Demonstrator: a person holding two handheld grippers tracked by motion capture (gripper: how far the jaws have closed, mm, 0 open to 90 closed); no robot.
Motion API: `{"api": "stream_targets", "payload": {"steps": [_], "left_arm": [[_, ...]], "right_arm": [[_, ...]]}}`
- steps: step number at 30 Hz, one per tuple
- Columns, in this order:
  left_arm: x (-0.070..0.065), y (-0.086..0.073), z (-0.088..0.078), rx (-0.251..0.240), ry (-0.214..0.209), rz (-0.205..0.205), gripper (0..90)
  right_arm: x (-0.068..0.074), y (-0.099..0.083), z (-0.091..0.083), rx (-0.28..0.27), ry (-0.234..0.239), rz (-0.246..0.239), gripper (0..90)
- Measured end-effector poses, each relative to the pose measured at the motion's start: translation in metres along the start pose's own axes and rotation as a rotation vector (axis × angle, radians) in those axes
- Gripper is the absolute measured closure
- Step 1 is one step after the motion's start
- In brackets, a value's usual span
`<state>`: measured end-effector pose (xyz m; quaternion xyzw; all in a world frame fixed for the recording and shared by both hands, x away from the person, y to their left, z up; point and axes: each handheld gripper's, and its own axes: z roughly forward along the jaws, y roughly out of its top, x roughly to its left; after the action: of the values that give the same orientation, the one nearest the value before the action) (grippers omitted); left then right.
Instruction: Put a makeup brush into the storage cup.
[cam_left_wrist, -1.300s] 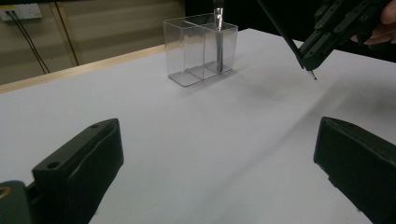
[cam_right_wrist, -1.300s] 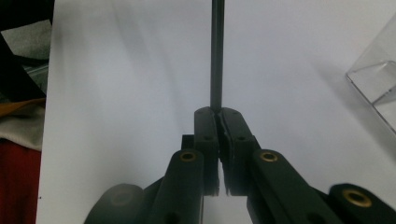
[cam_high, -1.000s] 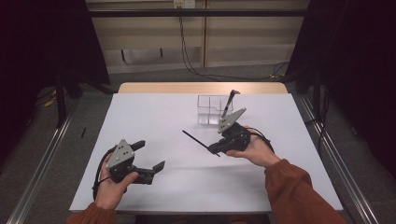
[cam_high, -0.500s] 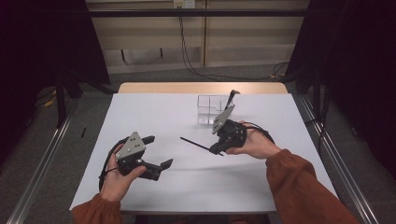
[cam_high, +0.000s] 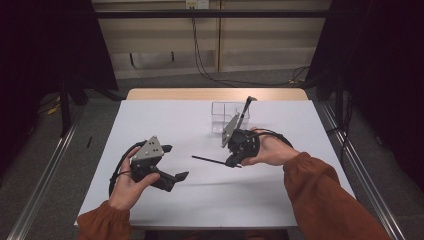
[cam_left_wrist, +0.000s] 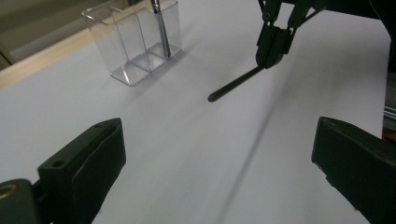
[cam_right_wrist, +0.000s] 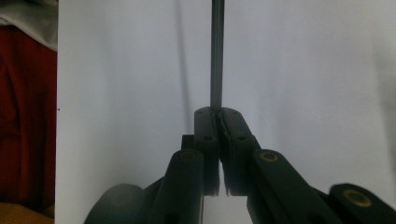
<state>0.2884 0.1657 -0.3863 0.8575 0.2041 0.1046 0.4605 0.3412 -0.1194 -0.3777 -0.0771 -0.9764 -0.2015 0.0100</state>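
Observation:
My right gripper (cam_high: 232, 161) is shut on one end of a thin dark stick (cam_high: 210, 160) and holds it just above the white table, its free tip pointing left. In the right gripper view the jaws (cam_right_wrist: 218, 114) clamp the stick (cam_right_wrist: 216, 56), which runs straight ahead. My left gripper (cam_high: 176, 161) hovers at the front left, its jaws wide apart with nothing between them (cam_left_wrist: 219, 158). From the left gripper view, the other gripper (cam_left_wrist: 273, 44) grips the stick (cam_left_wrist: 233, 86). A clear divided container (cam_high: 222, 117) (cam_left_wrist: 135, 42) stands behind, with a slim tool (cam_high: 245, 107) (cam_left_wrist: 161, 28) leaning in it.
The white table (cam_high: 165, 120) has a wooden strip (cam_high: 215, 94) along its far edge. Metal rails (cam_high: 55, 160) run along both sides on the floor. Cables (cam_high: 200, 55) hang behind the table. Both orange sleeves (cam_high: 325, 195) come in from the front edge.
My left gripper has risen and shifted right, toward the table's middle. My right gripper has lifted a little with the stick, and the stick's free tip has swung nearer to the front.

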Motion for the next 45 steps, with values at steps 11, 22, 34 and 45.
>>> {"api": "stream_targets", "payload": {"steps": [11, 22, 34, 45], "left_arm": [[0.002, 0.011, 0.007, 0.103, -0.039, 0.057, 3.5], [0.004, 0.018, 0.022, 0.216, -0.103, 0.069, 3.5], [0.001, 0.021, 0.039, 0.343, -0.191, 0.118, 4.2], [0.001, 0.021, 0.049, 0.445, -0.225, 0.148, 15.0]], "right_arm": [[-0.003, 0.004, 0.002, 0.066, 0.016, -0.021, 86.1], [-0.003, 0.008, 0.007, 0.132, 0.029, -0.047, 86.1], [0.001, 0.020, 0.017, 0.218, 0.062, -0.096, 86.1], [0.001, 0.022, 0.022, 0.223, 0.080, -0.117, 86.1]]}}
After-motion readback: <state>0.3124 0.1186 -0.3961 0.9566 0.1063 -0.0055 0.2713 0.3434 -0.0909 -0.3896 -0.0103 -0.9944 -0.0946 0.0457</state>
